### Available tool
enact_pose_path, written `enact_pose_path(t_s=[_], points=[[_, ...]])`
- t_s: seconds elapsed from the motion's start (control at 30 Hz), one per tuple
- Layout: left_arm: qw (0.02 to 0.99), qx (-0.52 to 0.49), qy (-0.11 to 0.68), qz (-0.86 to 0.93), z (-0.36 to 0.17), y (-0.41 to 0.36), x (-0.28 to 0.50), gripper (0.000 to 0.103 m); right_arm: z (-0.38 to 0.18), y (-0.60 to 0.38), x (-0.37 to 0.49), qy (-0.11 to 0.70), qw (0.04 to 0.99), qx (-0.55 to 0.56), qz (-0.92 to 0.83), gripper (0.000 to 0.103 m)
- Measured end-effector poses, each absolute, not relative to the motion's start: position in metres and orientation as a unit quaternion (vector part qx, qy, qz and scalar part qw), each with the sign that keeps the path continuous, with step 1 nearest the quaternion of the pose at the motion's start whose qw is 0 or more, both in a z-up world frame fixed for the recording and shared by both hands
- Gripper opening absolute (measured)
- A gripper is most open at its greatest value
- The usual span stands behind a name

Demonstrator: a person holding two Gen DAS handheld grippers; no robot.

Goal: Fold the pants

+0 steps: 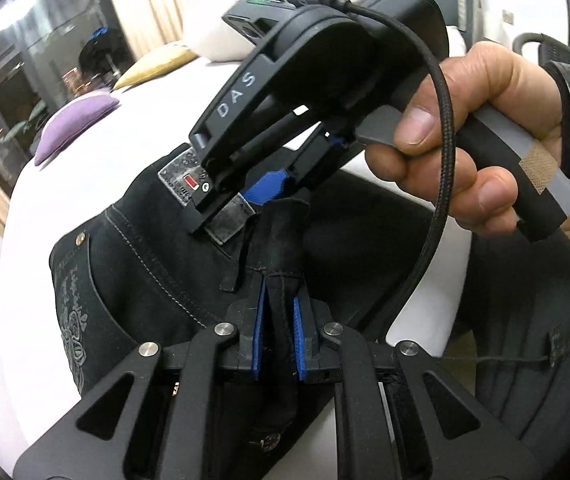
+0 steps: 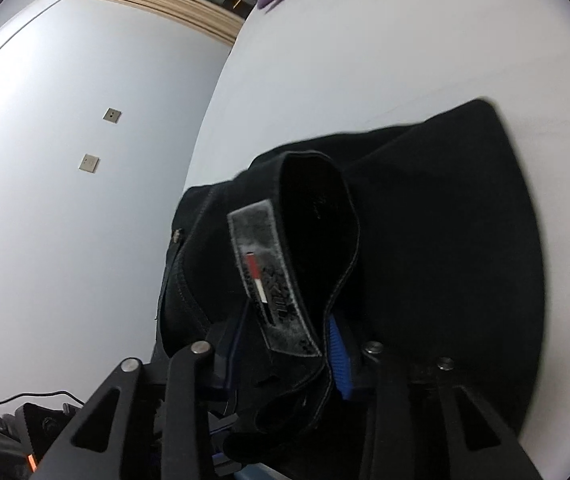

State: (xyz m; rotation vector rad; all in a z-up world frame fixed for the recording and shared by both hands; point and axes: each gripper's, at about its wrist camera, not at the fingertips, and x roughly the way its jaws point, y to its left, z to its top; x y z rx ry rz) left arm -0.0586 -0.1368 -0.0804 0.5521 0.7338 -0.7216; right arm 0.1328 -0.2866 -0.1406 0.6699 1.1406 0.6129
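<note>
Pants (image 1: 133, 248): black stitched denim, crumpled

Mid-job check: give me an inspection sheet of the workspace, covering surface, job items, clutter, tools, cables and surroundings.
Surface: white tabletop, smooth.
Job's things: black pants on the tabletop, waistband raised, grey patch showing.
Clutter: purple cushion and yellow cushion at the far edge.
Grippers: left tool shut on a fold of the waistband; right tool, held in a hand, closed on the waistband at the patch.
Cables: black braided cable loops down from the right tool; thin black cable on the floor.
Surroundings: pale floor with two small plates, dark window, curtain.
</note>
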Motion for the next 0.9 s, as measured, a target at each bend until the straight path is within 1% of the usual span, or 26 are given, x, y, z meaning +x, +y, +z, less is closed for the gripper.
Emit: enact_pose_path(t_s=[0.03,0.2,0.5,0.67,0.9], points=[[0.834,0.260,0.343,-0.346,-0.085,-0.131,-0.051,0.011,-0.139,-0.289,0.135,0.519,0.749,0.305,0.277,0.037],[0.829,0.266,0.327,-0.367,-0.080,-0.154,-0.051,0.011,-0.133,-0.306,0.134,0.503,0.766,0.304,0.262,0.036],[0.815,0.276,0.326,-0.392,-0.090,-0.172,-0.048,0.011,-0.135,-0.311,0.131,0.498,0.773,0.311,0.238,0.036],[0.805,0.281,0.333,-0.402,-0.099,-0.162,-0.044,0.011,-0.143,-0.313,0.125,0.498,0.772,0.323,0.226,0.036],[0.793,0.279,0.346,-0.417,-0.093,-0.157,-0.031,0.011,-0.153,-0.322,0.110,0.492,0.767,0.352,0.211,0.036]])
